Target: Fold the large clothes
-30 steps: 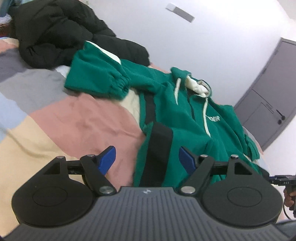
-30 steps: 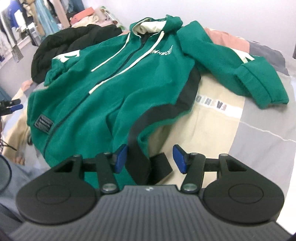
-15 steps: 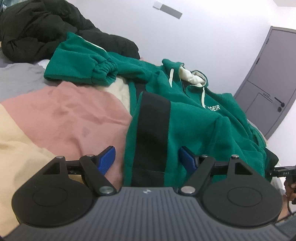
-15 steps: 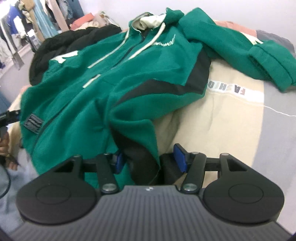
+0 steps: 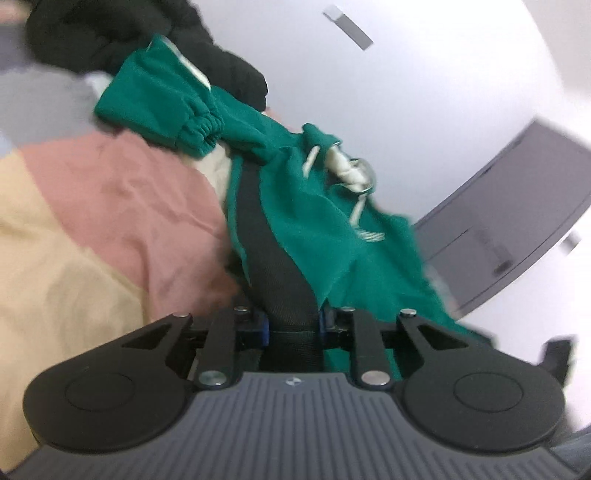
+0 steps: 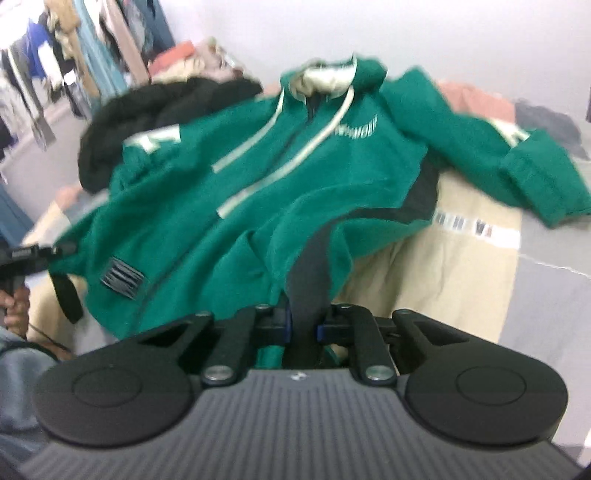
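A green zip hoodie [image 6: 258,177] with cream drawstrings, a cream-lined hood and black side panels lies face up on the bed, its hem end raised. My left gripper [image 5: 293,326] is shut on the black hem band [image 5: 280,280] at one bottom corner of the hoodie [image 5: 317,206]. My right gripper [image 6: 303,328] is shut on the black hem band [image 6: 308,273] at the other bottom corner. One sleeve [image 6: 532,177] lies spread to the right; the other sleeve [image 5: 166,99] lies toward the black coat.
A black padded coat [image 5: 122,33] is piled beyond the hoodie; it also shows in the right wrist view [image 6: 155,110]. The bedspread has pink [image 5: 122,195], beige and grey [image 6: 546,302] patches. A clothes rack [image 6: 55,66] stands at far left. A grey door [image 5: 517,206] is at right.
Both grippers went from open around the hem corners to shut on the black hem band. The hem end of the hoodie has lifted off the bed.
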Available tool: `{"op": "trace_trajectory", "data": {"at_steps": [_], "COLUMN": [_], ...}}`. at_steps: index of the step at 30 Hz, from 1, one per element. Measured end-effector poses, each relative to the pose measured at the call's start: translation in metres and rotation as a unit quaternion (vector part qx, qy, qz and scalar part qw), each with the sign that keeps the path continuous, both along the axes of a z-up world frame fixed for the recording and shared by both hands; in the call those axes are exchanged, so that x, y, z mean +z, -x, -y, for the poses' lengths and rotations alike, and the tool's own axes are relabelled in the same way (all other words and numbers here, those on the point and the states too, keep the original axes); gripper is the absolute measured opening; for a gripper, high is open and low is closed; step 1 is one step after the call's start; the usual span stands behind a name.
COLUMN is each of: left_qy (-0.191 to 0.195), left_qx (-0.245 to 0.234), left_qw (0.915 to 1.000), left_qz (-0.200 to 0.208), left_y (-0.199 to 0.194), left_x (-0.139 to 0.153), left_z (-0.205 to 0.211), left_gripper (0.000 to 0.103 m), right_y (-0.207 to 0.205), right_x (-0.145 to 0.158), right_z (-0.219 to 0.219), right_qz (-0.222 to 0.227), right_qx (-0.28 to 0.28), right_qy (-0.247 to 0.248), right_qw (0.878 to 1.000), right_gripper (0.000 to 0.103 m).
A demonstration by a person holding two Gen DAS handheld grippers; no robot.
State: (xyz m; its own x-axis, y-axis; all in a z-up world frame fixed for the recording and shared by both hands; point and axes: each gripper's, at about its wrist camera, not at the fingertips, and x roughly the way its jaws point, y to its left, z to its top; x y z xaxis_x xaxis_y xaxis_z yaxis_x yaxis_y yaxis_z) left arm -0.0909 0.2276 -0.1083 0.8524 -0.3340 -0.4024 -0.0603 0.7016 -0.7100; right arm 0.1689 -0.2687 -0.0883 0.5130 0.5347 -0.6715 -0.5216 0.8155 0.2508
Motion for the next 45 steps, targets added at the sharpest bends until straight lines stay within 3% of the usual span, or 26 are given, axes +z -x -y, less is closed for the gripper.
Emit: {"op": "trace_trajectory", "data": {"at_steps": [5,10,14,16,20,21,22,23,24,25,27,28,36,43,45], "left_qy": [0.079,0.063,0.016,0.013,-0.016,-0.033,-0.047,-0.059,-0.071,-0.086,-0.123,-0.132,-0.213,-0.234,-0.254], "left_qx": [-0.010,0.017,0.027,0.029,0.025,0.024,0.023,0.020,0.016,0.014,0.030,0.033,0.051,0.046,0.039], "left_qw": [0.9964,0.9928,0.9866,0.9856,0.9875,0.9875,0.9867,0.9863,0.9864,0.9860,0.9822,0.9815,0.9741,0.9709,0.9665], "left_qz": [-0.028,-0.101,-0.160,-0.166,-0.155,-0.152,-0.154,-0.153,-0.148,-0.142,-0.139,-0.135,-0.058,-0.012,0.001], "left_y": [0.013,0.007,-0.003,-0.002,0.001,0.001,-0.002,-0.001,0.000,-0.001,-0.001,-0.002,-0.036,-0.097,-0.114], "left_x": [0.001,-0.027,-0.050,-0.056,-0.048,-0.042,-0.038,-0.032,-0.023,-0.016,0.004,0.012,0.129,0.212,0.233], "left_z": [-0.017,-0.027,-0.024,-0.022,-0.017,-0.015,-0.014,-0.013,-0.010,-0.009,-0.007,-0.006,0.022,0.057,0.073], "left_gripper": [0.025,0.025,0.025,0.025,0.027,0.031,0.046,0.066,0.073,0.078,0.078,0.078,0.078,0.078,0.078], "right_y": [0.014,0.004,-0.004,-0.007,-0.008,-0.010,-0.009,-0.008,-0.007,-0.006,0.000,0.001,-0.006,-0.034,-0.039], "right_x": [0.018,-0.026,-0.065,-0.079,-0.085,-0.083,-0.081,-0.078,-0.074,-0.070,-0.056,-0.049,0.035,0.102,0.117], "right_z": [0.014,0.024,0.022,0.018,0.016,0.015,0.016,0.018,0.019,0.021,0.024,0.026,0.015,-0.007,-0.016], "right_qz": [-0.042,-0.127,-0.161,-0.163,-0.166,-0.167,-0.167,-0.166,-0.166,-0.162,-0.152,-0.149,-0.061,0.008,0.021], "right_qx": [-0.040,-0.093,-0.125,-0.132,-0.144,-0.146,-0.149,-0.153,-0.158,-0.157,-0.154,-0.157,-0.146,-0.155,-0.155], "right_qy": [-0.008,0.020,0.046,0.069,0.063,0.059,0.055,0.055,0.056,0.055,0.040,0.031,0.020,0.010,0.007], "right_qw": [0.998,0.987,0.978,0.975,0.974,0.973,0.973,0.973,0.972,0.973,0.975,0.976,0.987,0.988,0.988], "right_gripper": [0.014,0.015,0.016,0.017,0.019,0.019,0.021,0.029,0.038,0.040,0.058,0.061,0.061,0.061,0.061]}}
